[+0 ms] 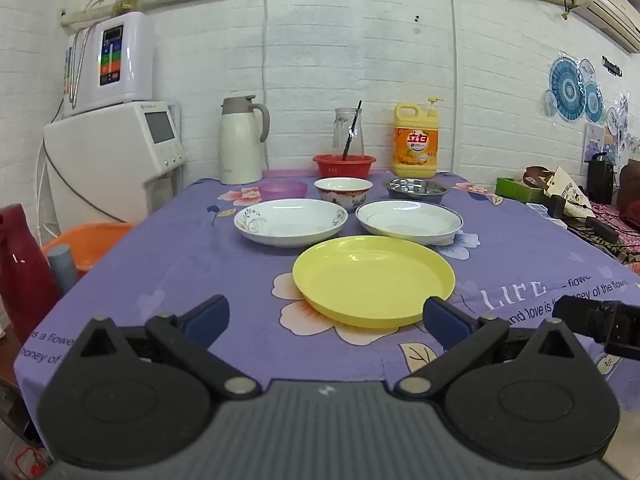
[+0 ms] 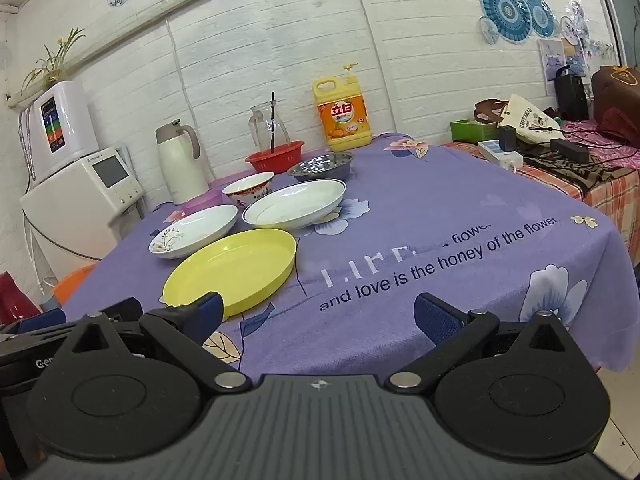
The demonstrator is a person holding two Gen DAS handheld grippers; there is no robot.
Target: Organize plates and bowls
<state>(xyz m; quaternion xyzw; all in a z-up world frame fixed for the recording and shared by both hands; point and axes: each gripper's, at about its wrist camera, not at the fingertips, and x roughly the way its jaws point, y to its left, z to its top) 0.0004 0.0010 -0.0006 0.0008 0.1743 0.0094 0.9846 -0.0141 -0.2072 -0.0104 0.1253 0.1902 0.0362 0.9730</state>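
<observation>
A yellow plate lies nearest on the purple tablecloth. Behind it lie a white floral plate and a white blue-rimmed plate. Further back stand a pink bowl, a white and red patterned bowl and a steel bowl. My left gripper is open and empty, just short of the yellow plate. My right gripper is open and empty, over the table's front edge to the right of the yellow plate.
At the back stand a red basket with a glass jug, a white thermos and a yellow detergent bottle. White appliances and an orange basin are at the left. A cluttered side table is at the right.
</observation>
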